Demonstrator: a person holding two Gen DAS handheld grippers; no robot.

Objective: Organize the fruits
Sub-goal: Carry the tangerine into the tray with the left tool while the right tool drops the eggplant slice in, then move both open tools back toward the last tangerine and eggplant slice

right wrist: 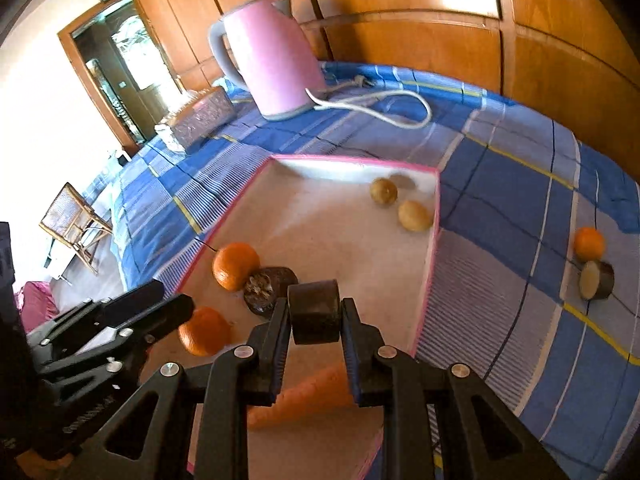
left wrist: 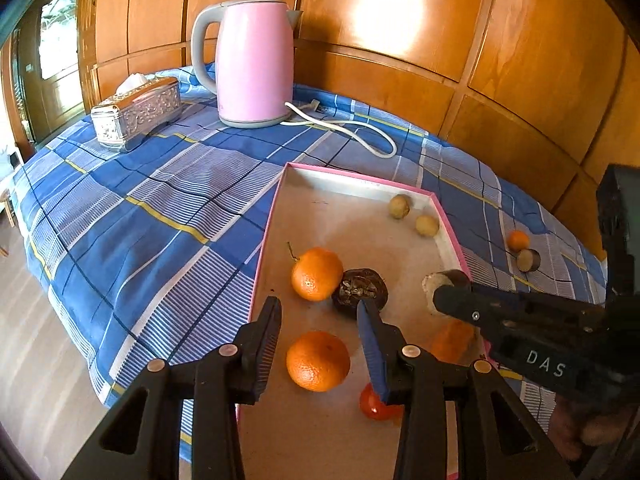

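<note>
Wood-panelled walls back the cloth-covered worktop, where the right gripper pinches a firm, light dark fruit piece by its flat sides above the pink-rimmed tray, while the left gripper hangs spread.

Bright daylight floods in from the glazed door on the left, blowing out the pale wall beside it in the right wrist view, and a hot white glare patch sits on the wood panelling. Fisheye bending curves the panel lines and darkens every corner. Soft short shadows sit under the kettle; the right view smears slightly.
</note>
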